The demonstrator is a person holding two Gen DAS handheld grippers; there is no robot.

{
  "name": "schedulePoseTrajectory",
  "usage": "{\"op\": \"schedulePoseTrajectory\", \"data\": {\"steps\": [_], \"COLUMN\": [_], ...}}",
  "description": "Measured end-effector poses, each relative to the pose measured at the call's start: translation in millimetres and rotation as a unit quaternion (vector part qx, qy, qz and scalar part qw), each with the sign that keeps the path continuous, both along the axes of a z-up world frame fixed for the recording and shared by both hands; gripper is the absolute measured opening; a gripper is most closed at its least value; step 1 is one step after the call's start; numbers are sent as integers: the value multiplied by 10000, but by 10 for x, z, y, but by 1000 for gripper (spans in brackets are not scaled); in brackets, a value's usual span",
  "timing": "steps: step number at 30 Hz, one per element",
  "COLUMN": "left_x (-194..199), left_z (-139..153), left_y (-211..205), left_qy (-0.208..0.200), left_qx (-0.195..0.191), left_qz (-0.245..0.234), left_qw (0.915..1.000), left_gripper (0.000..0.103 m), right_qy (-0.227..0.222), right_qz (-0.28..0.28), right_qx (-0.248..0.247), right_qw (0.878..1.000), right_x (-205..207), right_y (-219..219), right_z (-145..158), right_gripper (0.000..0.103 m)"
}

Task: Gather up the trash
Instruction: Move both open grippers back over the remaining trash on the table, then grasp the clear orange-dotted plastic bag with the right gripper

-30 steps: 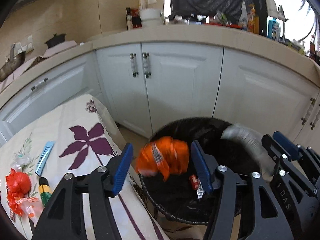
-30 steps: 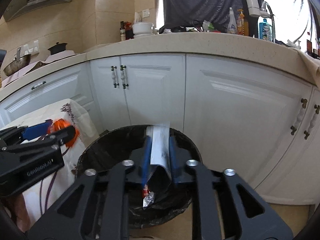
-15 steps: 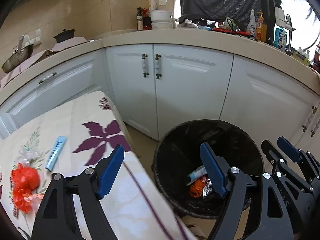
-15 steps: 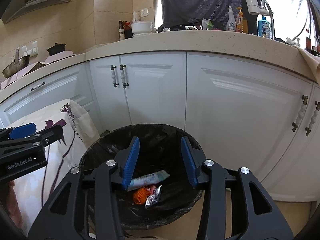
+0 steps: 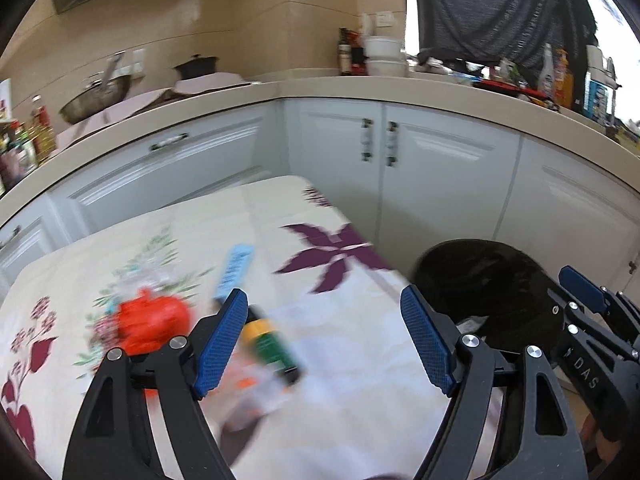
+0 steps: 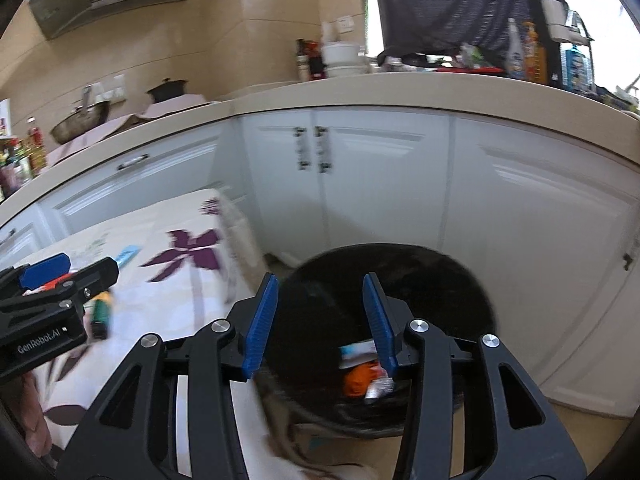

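The left gripper point(image 5: 324, 344) hangs over the table point(image 5: 360, 344), its blue jaws spread wide with nothing between them; beneath it the flowered cloth carries the trash that is left: a crumpled red bag point(image 5: 154, 322) to the left, a green and yellow tube point(image 5: 270, 346) lying just under the left jaw, a light blue strip point(image 5: 234, 270) further back, and some blurred clear wrapping point(image 5: 252, 396) near the front edge; all of these are smeared by motion, so finer detail cannot be told; the right gripper point(image 6: 320, 320) is held above the black bin point(image 6: 432, 280), its jaws parted and empty, narrower than the left pair; the bin stands on the floor just beside the table and in front of the white cupboards point(image 6: 380, 200); inside it lie a white and blue packet point(image 6: 356, 354), an orange wrapper point(image 6: 358, 378) and a bit of silver foil point(image 6: 378, 390), close together near the bottom; from the left wrist view the right gripper shows at the right edge over the bin's rim; from the right wrist view the left gripper shows at the left edge over the cloth
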State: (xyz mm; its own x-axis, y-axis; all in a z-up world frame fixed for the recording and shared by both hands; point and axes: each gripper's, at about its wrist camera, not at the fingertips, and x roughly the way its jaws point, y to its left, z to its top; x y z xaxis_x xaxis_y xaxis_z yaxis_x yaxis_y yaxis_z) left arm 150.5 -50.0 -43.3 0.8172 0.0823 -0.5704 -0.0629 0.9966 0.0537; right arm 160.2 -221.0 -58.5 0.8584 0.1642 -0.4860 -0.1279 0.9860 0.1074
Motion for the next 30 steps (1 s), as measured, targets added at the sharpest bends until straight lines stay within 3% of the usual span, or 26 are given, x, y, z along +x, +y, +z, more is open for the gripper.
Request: {"op": "schedulePoseTrajectory", "data": {"steps": [5,18,30], "left_x": [-240,-648,-757], "left_z": [2,-70,-153], "left_y": [468,1463,1921], "left_qy": [2,100,201], "left_qx": [1,-50,-173], "left_qz": [467,1528,1894], "left_qw": [9989,9882,9815], "left_gripper": [77,78,78], "right_qy": [-12,109,413], "right_qz": [466,1544,1984], "right_qx": [36,-131,-412], "right_qw": [9989,9879,9784], "right_x": [-112,-261,-234], "right_y": [395,1385,1887], "right_z": [63,131,65], "right_gripper": [49,49,51]}}
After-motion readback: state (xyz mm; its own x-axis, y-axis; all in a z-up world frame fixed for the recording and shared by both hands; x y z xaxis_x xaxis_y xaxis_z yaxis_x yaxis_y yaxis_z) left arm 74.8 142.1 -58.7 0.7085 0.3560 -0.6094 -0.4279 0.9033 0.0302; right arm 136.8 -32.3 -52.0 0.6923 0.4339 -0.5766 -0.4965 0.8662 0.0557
